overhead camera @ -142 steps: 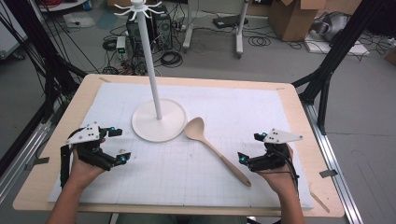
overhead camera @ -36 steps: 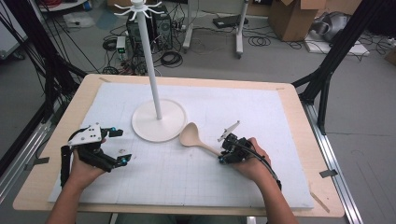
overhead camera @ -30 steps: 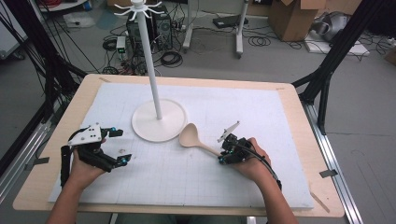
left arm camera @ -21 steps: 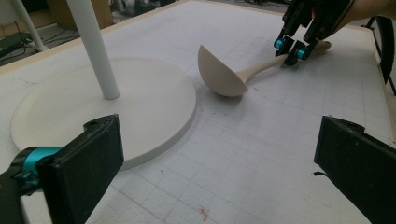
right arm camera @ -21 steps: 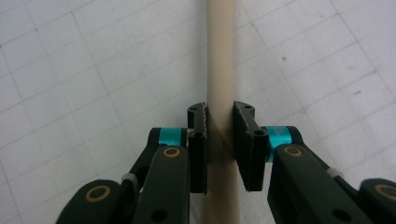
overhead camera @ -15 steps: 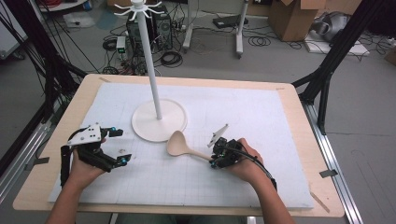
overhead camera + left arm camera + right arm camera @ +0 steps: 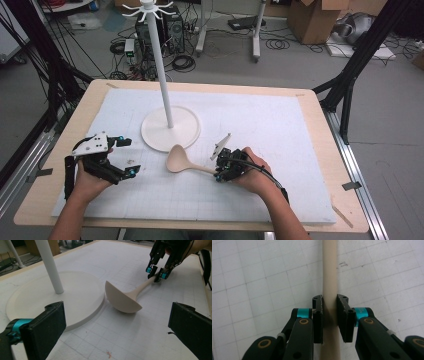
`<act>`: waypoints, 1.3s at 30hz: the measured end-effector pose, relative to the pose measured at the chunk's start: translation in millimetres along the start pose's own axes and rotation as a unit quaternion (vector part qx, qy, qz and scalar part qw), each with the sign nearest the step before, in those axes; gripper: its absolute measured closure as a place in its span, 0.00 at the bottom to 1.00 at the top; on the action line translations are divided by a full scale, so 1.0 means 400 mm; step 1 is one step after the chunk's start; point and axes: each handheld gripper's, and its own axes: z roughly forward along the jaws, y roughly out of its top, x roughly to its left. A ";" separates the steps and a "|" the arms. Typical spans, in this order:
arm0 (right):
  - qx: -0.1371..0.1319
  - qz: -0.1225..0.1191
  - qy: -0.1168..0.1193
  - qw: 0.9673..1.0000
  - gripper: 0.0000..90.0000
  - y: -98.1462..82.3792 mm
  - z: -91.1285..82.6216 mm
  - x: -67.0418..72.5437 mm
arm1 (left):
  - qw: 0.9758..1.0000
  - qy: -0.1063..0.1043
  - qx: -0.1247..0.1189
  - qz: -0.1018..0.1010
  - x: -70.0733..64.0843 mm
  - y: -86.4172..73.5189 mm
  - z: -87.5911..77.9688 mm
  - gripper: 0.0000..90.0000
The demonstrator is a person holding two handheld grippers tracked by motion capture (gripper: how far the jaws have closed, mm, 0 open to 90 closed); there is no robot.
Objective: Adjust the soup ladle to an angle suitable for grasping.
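Note:
A pale wooden ladle (image 7: 181, 159) lies on the white gridded mat, its bowl (image 7: 121, 299) close to the round base of the white stand (image 7: 170, 129). My right gripper (image 7: 219, 174) is shut on the ladle's handle (image 7: 330, 277), whose shaft runs up between the two pads (image 7: 317, 315) in the right gripper view. The same gripper (image 7: 157, 273) is seen from the left gripper view pinching the handle's far part. My left gripper (image 7: 127, 157) rests at the left of the mat, open, its jaws wide apart with nothing between them.
The stand's thin pole (image 7: 159, 65) rises to a ring of hooks at the top. The white mat (image 7: 280, 130) covers most of the wooden table (image 7: 320, 125). Black frame legs and cables stand beyond the table's far side.
My right gripper has carried the ladle leftward across the mat, bringing its bowl near the stand's base. The left gripper has stayed where it was.

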 end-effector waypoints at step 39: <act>-0.009 -0.057 0.021 0.998 0.85 0.062 0.034 0.015 | 1.000 -0.003 -0.001 0.007 -0.009 0.010 0.003 0.02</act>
